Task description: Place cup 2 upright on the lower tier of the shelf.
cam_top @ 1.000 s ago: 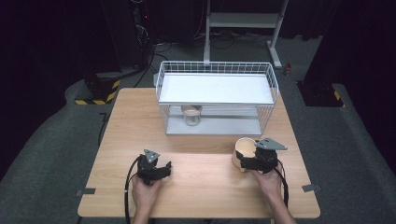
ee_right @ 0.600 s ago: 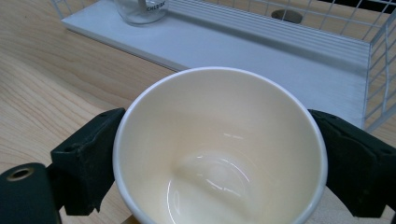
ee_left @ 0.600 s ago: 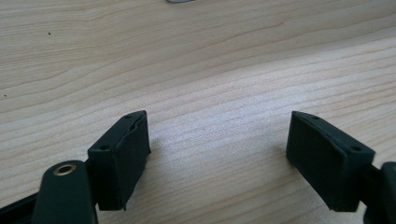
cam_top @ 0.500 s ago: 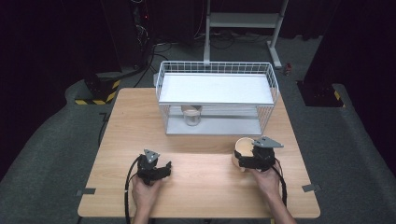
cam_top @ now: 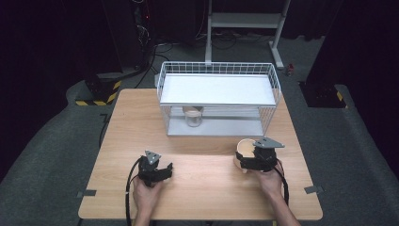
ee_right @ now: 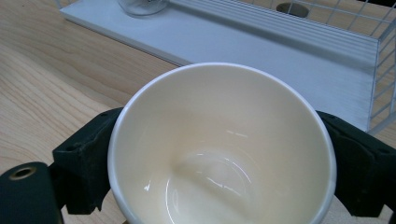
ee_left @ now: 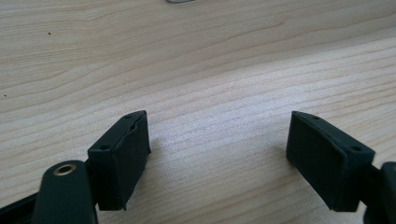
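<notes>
Two hands low over table (cam_top: 117, 136), right hand-held gripper (cam_top: 248, 159) apparently clasping tilted cup (ee_right: 219, 144)

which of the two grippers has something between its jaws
The right gripper: its jaws flank a cream cup. The left gripper stands open over bare wooden table.

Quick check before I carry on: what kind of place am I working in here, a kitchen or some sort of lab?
Most likely a lab or recording studio, not a kitchen. A bare wooden table stands on grey floor amid dark surroundings, cables and a metal stand sit behind it, and the props are just a white wire rack and a cup.
</notes>
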The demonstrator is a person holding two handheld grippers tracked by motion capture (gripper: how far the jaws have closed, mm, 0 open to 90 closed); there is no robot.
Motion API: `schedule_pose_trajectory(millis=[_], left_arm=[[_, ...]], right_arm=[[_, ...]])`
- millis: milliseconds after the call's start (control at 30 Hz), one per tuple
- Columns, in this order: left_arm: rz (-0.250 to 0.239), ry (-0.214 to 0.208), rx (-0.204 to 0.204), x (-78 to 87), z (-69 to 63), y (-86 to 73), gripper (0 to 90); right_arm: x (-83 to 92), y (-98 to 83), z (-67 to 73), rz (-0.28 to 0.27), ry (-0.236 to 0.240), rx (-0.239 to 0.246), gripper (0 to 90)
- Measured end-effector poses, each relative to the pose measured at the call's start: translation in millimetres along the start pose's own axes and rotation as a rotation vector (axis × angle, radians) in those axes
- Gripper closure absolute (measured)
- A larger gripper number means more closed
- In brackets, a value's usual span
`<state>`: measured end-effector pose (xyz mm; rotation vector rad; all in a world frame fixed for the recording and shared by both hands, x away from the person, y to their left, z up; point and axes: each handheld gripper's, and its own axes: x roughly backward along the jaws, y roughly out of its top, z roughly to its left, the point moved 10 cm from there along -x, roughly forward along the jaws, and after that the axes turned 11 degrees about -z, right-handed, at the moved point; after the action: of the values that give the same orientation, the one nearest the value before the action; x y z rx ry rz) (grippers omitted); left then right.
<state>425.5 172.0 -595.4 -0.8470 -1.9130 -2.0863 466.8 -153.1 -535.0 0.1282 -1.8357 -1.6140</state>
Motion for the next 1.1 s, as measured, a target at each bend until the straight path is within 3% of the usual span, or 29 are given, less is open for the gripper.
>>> schedule_pose_trajectory(millis=[1100], left_arm=[[0.0,0.0,0.0,0.0,0.1,0.0,21.7]], right_arm=[[-1.0,10.9,4.0,0.008,0.062,0.033,9.8]])
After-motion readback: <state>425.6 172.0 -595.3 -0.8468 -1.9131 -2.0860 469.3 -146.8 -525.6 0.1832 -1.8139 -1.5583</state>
